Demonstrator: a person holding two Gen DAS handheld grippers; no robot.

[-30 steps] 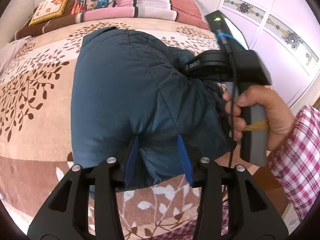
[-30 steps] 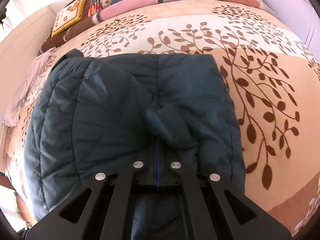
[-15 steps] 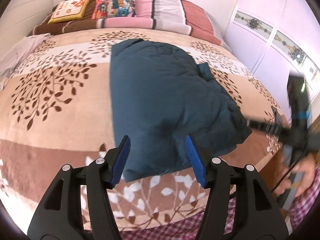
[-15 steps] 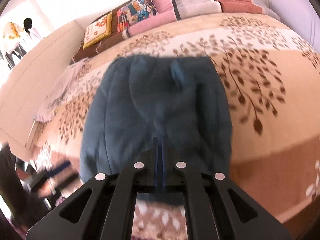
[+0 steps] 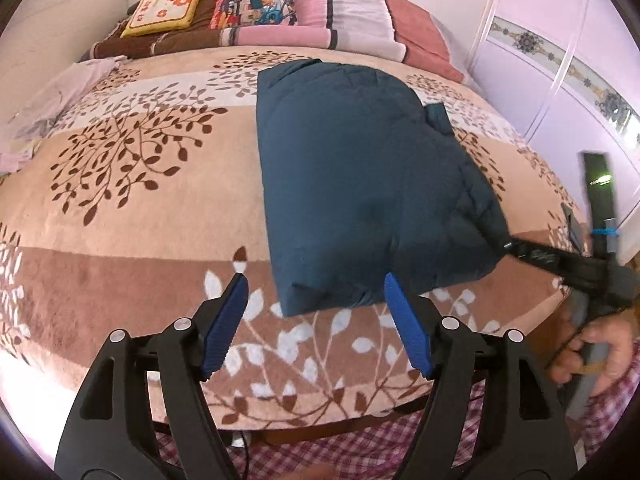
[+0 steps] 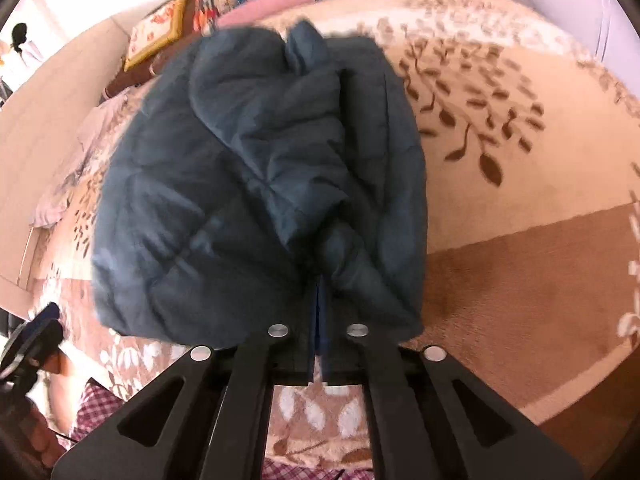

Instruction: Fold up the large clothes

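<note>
1. Quilted jacket (image 5: 360, 184): dark teal, padded, stitched in panels; folded into a thick rounded-rectangle bundle. It lies on the bed toward its right side, its near edge close to the foot of the bed. A small flap of the same fabric sticks out at its far right edge. In the right wrist view the fabric looks crumpled and bunched, with some motion blur.

2. Left gripper (image 5: 316, 320): black skeletal frame with silver rivets and ribbed blue pads (image 5: 224, 322). Jaws spread wide, holding nothing, poised just short of the jacket's near edge above the blanket.

3. Right gripper (image 6: 319, 308): same black frame, blue pads showing only as a thin strip. Jaws pressed together, pinching a gathered fold at the jacket's near right corner. In the left wrist view its fingers meet the jacket's right edge, and the person's hand (image 5: 596, 356) grips the grey handle.

4. Blanket (image 5: 132, 208): plush fleece covering the bed, banded in cream, tan and brown, printed with branching brown and white leaf motifs.

5. Pillows (image 5: 256, 4): a row along the head of the bed; one square yellow-bordered with orange flowers, one multicoloured print, others pink, white and rust striped.

6. Wardrobe doors (image 5: 560, 92): pale lilac panels with an ornamental band, at the right.

7. Checked sleeve (image 5: 624, 392): red-and-white fabric at the person's right wrist.
</note>
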